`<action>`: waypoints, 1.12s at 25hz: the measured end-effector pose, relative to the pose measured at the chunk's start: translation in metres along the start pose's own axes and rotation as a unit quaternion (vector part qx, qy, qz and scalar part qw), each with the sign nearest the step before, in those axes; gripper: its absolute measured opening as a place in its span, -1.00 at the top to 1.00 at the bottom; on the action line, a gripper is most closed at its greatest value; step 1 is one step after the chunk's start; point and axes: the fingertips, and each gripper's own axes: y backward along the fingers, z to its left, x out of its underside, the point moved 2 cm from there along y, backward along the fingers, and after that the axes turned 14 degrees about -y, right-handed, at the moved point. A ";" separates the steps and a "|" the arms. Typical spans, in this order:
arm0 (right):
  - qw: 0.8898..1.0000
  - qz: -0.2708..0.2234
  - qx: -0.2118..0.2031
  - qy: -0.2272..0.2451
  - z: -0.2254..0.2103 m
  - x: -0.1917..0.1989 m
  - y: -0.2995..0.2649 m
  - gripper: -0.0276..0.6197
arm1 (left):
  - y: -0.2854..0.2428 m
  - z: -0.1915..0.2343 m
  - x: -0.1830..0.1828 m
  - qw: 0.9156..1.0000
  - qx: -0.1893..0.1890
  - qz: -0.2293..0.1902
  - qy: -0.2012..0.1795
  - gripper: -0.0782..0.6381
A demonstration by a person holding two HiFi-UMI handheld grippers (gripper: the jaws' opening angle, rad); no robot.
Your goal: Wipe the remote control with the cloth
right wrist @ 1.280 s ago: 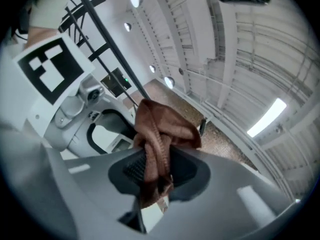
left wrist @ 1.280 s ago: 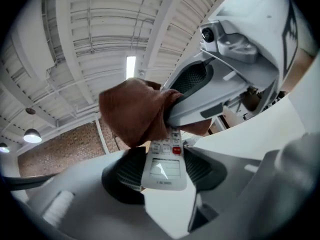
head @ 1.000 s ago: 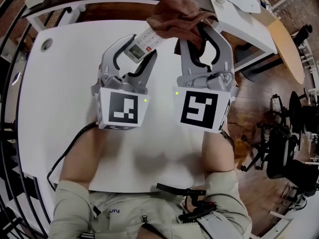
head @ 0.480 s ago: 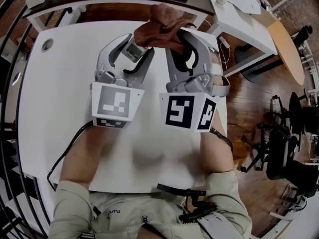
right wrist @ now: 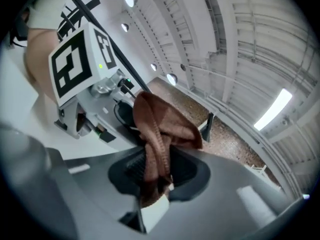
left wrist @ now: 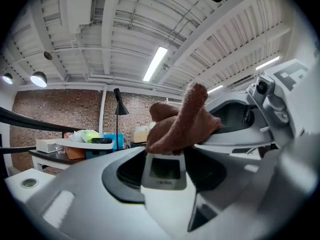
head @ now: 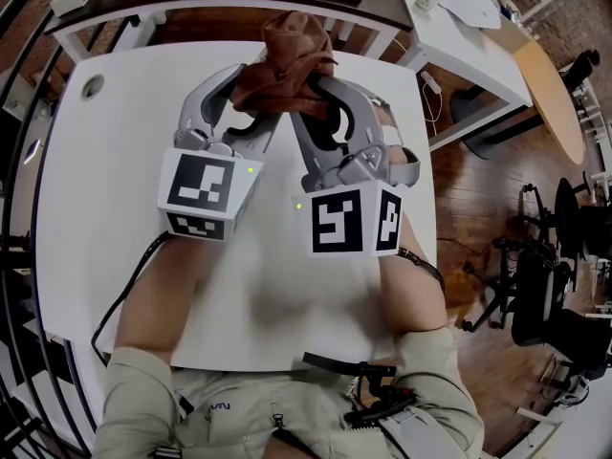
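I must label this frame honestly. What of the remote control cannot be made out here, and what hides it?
- Left gripper view: the remote control shows only its display end; the cloth covers the rest.
- Head view: the cloth lies over it.
- Right gripper view: the cloth blocks it.

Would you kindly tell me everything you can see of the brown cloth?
The cloth is reddish-brown, with a soft, towel-like texture. It is bunched into thick folds, one sticking up. The right gripper has its jaws shut on it, and it covers the far end of the white remote control, which the left gripper holds above the white table.
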 end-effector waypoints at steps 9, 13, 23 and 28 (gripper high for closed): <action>0.983 -0.055 0.111 -0.138 -0.073 0.011 0.014 0.65 | 0.001 0.002 0.003 0.998 0.013 -0.005 0.055 0.09; 0.966 -0.049 0.146 -0.210 -0.107 0.036 0.022 0.65 | 0.002 -0.002 -0.005 0.997 0.022 -0.016 0.067 0.10; 0.965 -0.070 0.101 -0.231 -0.095 0.036 0.012 0.65 | 0.005 -0.011 -0.021 0.994 0.055 -0.040 0.084 0.09; 0.975 -0.088 0.055 -0.198 -0.072 0.023 0.006 0.65 | 0.006 -0.011 -0.026 0.992 0.061 -0.049 0.095 0.10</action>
